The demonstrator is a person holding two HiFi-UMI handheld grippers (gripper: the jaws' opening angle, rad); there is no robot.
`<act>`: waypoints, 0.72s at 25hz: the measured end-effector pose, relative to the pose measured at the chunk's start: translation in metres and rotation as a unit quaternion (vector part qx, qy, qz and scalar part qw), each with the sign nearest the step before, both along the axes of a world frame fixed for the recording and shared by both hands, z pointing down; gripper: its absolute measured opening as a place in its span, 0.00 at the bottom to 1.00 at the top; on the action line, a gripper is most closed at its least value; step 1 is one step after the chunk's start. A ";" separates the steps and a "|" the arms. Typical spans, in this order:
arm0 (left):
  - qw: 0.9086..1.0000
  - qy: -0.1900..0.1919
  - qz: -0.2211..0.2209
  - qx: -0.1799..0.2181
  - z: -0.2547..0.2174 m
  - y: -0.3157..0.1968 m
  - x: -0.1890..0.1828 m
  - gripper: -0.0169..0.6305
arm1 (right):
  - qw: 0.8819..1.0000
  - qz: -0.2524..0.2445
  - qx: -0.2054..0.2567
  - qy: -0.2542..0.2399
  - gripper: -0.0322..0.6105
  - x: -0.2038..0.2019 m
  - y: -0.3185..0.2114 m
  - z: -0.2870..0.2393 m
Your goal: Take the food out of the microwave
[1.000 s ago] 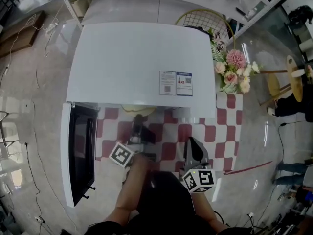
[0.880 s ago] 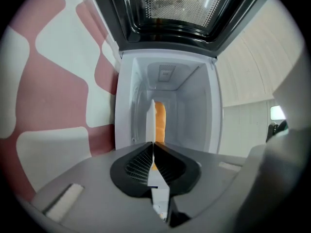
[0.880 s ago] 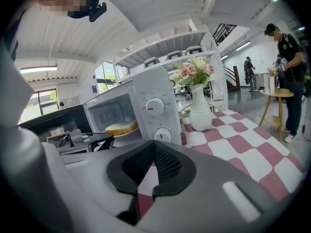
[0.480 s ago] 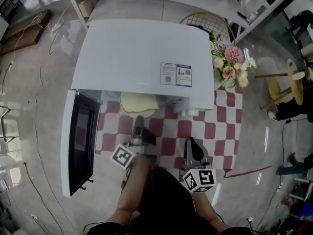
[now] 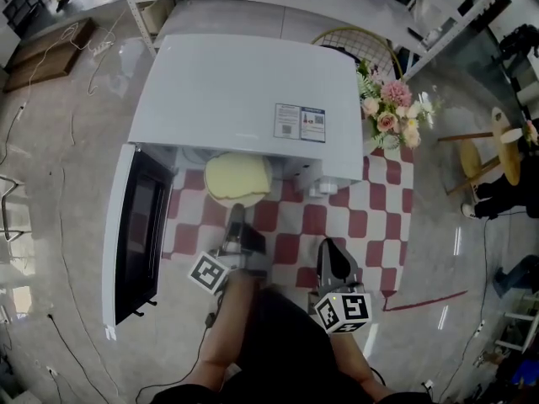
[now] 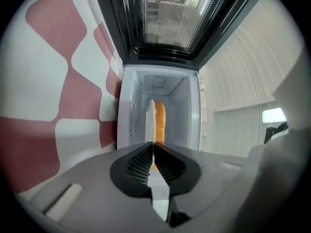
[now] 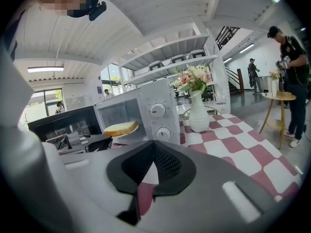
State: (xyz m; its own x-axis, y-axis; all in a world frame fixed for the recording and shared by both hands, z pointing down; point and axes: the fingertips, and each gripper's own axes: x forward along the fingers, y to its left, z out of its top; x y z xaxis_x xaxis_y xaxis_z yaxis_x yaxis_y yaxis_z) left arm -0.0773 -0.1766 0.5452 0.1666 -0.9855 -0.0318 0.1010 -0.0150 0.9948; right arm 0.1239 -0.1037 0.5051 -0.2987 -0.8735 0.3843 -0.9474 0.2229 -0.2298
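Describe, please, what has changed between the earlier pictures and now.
The left gripper, shut on the plate by its rim, has drawn it, with the bread, out of the microwave toward the person; earlier only its edge showed. Unchanged: the door stands open, and the right gripper waits shut and empty.

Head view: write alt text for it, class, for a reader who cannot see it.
The left gripper holds a plate with a slice of bread at the mouth of an open white microwave on a red-and-white checked tablecloth. The right gripper hangs beside it, empty, and flowers stand beside the microwave.
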 end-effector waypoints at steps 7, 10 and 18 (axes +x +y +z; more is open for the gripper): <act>1.000 0.000 -0.002 0.011 -0.007 0.012 0.002 0.06 | 1.000 -0.005 0.003 -0.005 0.05 0.001 0.007 -0.003; 1.000 0.002 -0.004 0.012 -0.008 0.016 0.003 0.06 | 1.000 -0.006 0.006 -0.007 0.05 0.001 0.009 -0.004; 1.000 0.010 -0.007 0.014 -0.010 0.033 0.005 0.06 | 1.000 -0.007 0.012 -0.009 0.05 0.004 0.023 -0.008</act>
State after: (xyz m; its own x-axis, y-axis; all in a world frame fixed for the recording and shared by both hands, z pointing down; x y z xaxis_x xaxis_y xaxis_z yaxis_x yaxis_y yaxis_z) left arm -0.0720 -0.1432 0.5350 0.1510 -0.9866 -0.0625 0.1206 -0.0443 0.9917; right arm 0.1280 -0.0802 0.4968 -0.3171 -0.8782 0.3580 -0.9401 0.2410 -0.2412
